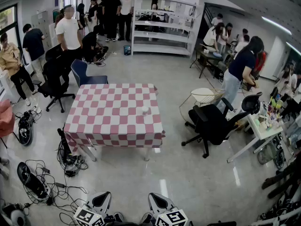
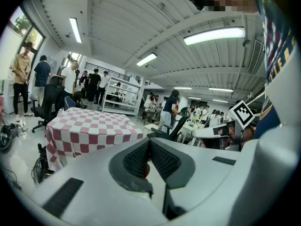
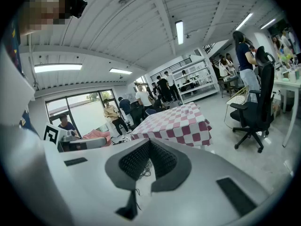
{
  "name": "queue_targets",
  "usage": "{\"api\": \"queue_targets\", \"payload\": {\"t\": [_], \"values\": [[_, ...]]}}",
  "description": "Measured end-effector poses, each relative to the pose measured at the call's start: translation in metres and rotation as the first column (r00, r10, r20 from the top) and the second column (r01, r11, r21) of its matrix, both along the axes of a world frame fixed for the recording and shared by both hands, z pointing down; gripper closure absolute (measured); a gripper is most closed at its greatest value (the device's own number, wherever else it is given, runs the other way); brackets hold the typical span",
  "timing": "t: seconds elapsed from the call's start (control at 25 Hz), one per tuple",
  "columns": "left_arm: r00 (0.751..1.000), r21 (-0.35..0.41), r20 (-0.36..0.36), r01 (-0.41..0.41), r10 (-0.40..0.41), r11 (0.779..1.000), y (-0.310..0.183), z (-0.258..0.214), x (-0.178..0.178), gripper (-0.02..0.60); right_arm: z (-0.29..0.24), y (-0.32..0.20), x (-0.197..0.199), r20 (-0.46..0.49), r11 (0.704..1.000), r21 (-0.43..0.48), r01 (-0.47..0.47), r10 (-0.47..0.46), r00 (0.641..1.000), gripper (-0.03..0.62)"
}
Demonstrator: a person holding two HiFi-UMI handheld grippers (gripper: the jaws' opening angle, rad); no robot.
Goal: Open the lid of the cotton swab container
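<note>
The cotton swab container (image 1: 145,110) is a small white thing standing alone on the red-and-white checkered table (image 1: 113,126), near its right side. The table is well ahead of me across open floor. Both grippers are low at the head view's bottom edge, far from the table. My left gripper (image 1: 99,202) is shut with nothing in it, its ribbed pads (image 2: 139,157) meeting tip to tip. My right gripper (image 1: 161,203) is likewise shut and empty, pads (image 3: 136,160) together. Both gripper views look toward the table (image 2: 89,131) (image 3: 181,124) from a distance.
A black office chair (image 1: 211,125) and a wire basket (image 1: 206,96) stand right of the table, with a white desk (image 1: 261,131) further right. Cables and gear (image 1: 42,182) litter the floor at left. Another chair (image 1: 55,81), shelving (image 1: 162,27) and several people are behind.
</note>
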State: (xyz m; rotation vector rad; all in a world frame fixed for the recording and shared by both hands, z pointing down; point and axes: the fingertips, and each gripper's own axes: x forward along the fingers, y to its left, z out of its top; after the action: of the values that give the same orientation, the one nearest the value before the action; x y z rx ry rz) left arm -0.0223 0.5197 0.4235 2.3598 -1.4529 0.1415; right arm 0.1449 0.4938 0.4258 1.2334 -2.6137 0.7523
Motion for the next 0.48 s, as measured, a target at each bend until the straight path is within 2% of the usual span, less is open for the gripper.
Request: {"api": "queue_targets", "payload": {"t": [0.48], "values": [[1.0,0.013,-0.002,0.01,-0.01,1.0,-0.008,-0.002,0.014,0.58,0.0,-0.005,0.013,0.015,1.0,0.005,0.003,-0.003,1.0,0.583]]}}
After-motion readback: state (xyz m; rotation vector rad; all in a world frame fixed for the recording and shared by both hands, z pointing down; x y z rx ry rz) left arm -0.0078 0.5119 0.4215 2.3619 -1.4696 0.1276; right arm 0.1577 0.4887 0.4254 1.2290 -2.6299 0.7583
